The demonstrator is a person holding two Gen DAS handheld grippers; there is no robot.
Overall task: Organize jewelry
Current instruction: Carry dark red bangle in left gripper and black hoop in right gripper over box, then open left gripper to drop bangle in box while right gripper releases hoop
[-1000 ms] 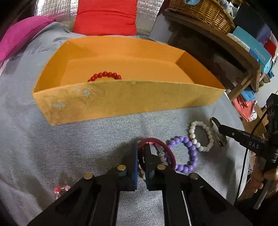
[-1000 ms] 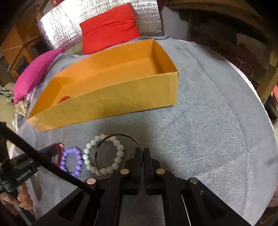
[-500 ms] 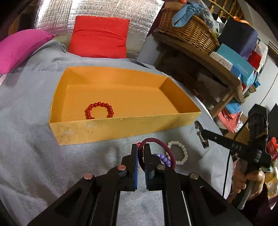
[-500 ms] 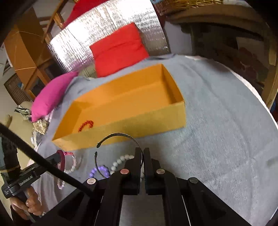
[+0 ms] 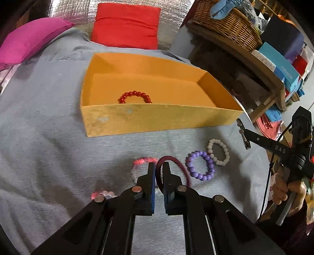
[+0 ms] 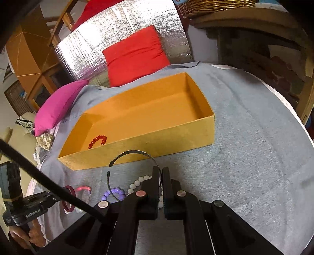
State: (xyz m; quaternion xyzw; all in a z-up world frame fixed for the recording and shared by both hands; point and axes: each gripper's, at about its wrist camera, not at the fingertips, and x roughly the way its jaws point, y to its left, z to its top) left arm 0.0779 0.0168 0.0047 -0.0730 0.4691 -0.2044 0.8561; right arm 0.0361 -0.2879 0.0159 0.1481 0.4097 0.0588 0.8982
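My left gripper (image 5: 159, 166) is shut on a dark maroon bangle (image 5: 181, 166), held above the grey cloth. My right gripper (image 6: 162, 172) is shut on a thin open metal cuff (image 6: 133, 151), lifted in front of the orange box (image 6: 166, 139). The box's near wall (image 5: 157, 119) faces me, and a red bead bracelet (image 5: 134, 96) lies inside at its left end. On the cloth lie a purple bead bracelet (image 5: 196, 153), a white bead bracelet (image 5: 215, 140) and a pink-and-clear bracelet (image 5: 140, 160). A person's hand holds each gripper.
A small pink-and-clear bead piece (image 5: 103, 193) lies on the cloth at the near left. A red cushion (image 5: 125, 23) and a pink cushion (image 5: 29, 39) lie behind the box. A wooden shelf with a wicker basket (image 5: 225, 17) and boxes stands on the right.
The left gripper has risen and drawn back with the maroon bangle, away from the bracelets on the cloth. The right gripper has lifted the metal cuff off the white bracelet and tilted up.
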